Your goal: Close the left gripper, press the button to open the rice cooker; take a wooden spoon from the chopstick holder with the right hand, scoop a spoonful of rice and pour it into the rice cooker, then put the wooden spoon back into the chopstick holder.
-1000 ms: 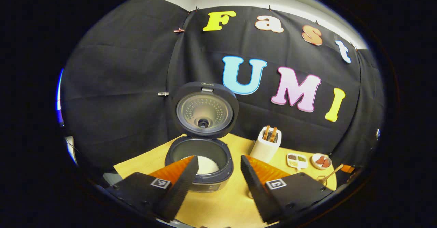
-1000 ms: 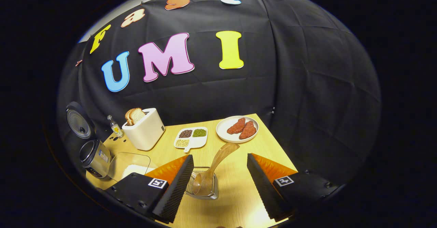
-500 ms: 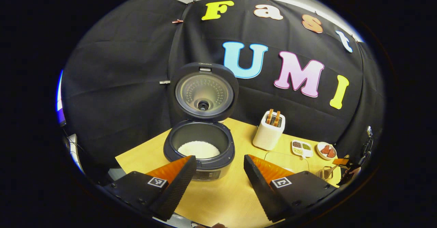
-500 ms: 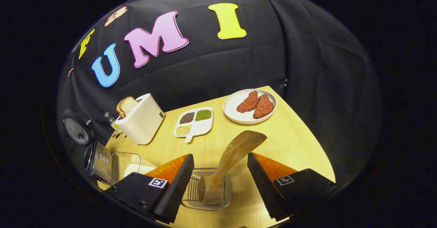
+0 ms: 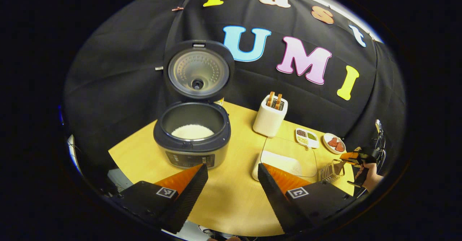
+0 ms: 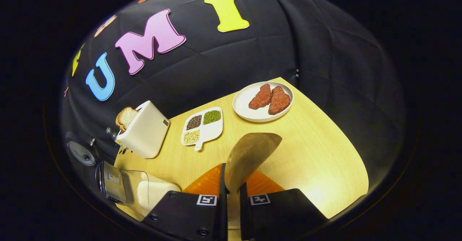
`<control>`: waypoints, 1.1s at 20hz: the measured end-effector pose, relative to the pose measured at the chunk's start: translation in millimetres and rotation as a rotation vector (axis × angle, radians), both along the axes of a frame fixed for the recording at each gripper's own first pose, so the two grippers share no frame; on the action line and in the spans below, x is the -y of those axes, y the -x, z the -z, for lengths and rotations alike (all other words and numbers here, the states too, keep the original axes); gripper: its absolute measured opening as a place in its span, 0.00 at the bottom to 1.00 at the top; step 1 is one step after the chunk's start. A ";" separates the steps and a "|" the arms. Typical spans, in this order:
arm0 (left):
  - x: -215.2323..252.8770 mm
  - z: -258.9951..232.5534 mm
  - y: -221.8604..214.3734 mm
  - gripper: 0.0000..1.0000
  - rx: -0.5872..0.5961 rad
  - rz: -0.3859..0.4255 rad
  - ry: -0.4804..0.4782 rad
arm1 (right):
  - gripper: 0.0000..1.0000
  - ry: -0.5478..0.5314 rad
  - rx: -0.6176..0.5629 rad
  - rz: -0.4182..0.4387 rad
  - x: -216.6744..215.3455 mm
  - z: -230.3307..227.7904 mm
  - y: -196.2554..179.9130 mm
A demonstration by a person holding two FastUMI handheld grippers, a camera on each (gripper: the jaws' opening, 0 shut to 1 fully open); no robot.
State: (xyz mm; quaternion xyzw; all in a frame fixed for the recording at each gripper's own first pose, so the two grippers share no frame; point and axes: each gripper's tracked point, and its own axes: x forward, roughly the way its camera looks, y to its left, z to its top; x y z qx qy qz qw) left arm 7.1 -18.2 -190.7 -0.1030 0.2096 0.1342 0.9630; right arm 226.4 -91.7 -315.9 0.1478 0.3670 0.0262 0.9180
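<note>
With the rice cooker [image 5: 191,132] lid already up, the left gripper [image 5: 229,190] idles over the surface [image 5: 231,194], fingers apart. Right gripper [image 6: 231,194] fingers are clamped on the wooden spoon [image 6: 249,154] handle, ready to lift it from the chopstick holder [image 5: 329,170].

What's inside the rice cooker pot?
The rice cooker stands with its lid up, and a low heap of white rice lies in the pot. The pot's front wall hides the near part of the bottom, so anything there can't be seen.
</note>
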 end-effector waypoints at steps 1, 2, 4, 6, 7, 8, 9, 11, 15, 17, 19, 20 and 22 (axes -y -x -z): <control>0.4 1.8 2.8 0.96 -0.006 0.009 0.001 | 0.16 0.002 0.005 -0.001 -1.6 -6.5 4.3; 2.1 2.9 5.0 0.96 -0.011 0.027 -0.003 | 0.13 0.013 0.004 0.008 -0.8 -7.4 6.0; -3.1 0.6 7.9 0.96 -0.010 0.063 -0.027 | 0.10 -0.010 0.025 0.024 -5.3 -27.7 12.4; -9.8 -9.7 9.1 0.96 0.015 0.093 -0.025 | 0.10 0.021 0.090 0.013 -5.9 -54.0 10.3; -15.4 -14.3 8.3 0.96 0.028 0.099 -0.025 | 0.10 0.045 0.119 0.004 -7.5 -68.1 11.0; -22.7 -17.9 7.3 0.96 0.043 0.100 -0.028 | 0.10 0.069 0.148 -0.008 -10.9 -81.7 10.7; -29.4 -22.7 6.8 0.96 0.061 0.097 -0.031 | 0.10 0.088 0.180 -0.023 -16.4 -96.7 9.6; -39.3 -27.6 8.4 0.96 0.087 0.096 -0.032 | 0.10 0.106 0.236 -0.060 -35.7 -122.8 9.7; -48.2 -26.3 16.2 0.96 0.109 0.143 -0.032 | 0.10 0.099 0.288 -0.137 -85.9 -149.8 19.9; -59.3 -19.0 19.0 0.96 0.098 0.146 -0.045 | 0.10 0.106 0.306 -0.177 -112.9 -153.2 25.2; -66.7 -12.8 22.1 0.96 0.088 0.140 -0.041 | 0.10 0.099 0.324 -0.222 -142.1 -150.9 30.2; -69.6 -9.3 23.7 0.96 0.083 0.137 -0.032 | 0.10 0.106 0.334 -0.242 -154.1 -147.8 31.8; -76.7 -0.8 26.6 0.96 0.070 0.127 -0.025 | 0.10 0.147 0.339 -0.274 -174.5 -132.6 33.9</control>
